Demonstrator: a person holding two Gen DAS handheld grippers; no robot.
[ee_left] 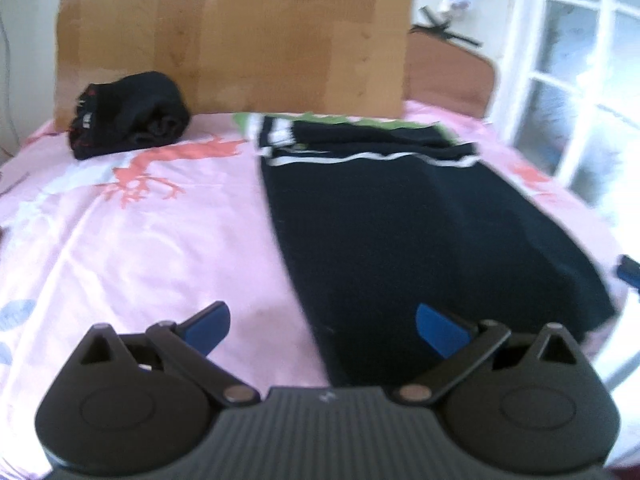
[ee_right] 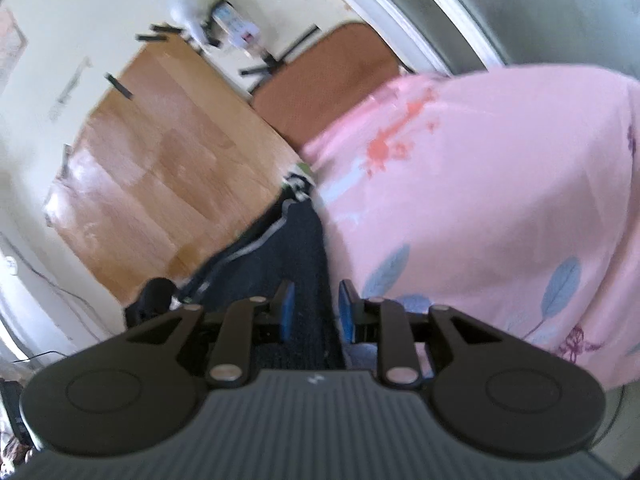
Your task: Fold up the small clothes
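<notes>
The dark navy garment with white stripes (ee_left: 420, 216) lies flat on the pink patterned bed sheet (ee_left: 140, 240), towards its right edge. The right gripper (ee_right: 316, 312) has its blue fingers (ee_right: 287, 312) nearly together, pinching the garment's edge. The left gripper (ee_left: 322, 326) hovers spread wide, holding nothing. A rolled black cloth bundle (ee_left: 128, 116) sits near the far left corner, against a brown cardboard sheet (ee_left: 240, 36).

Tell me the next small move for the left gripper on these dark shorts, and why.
Probably lower the left gripper onto the near hem of the dark shorts and close. Its jaws are wide open and empty above that edge, while the right gripper already seems to pinch the other side.
</notes>
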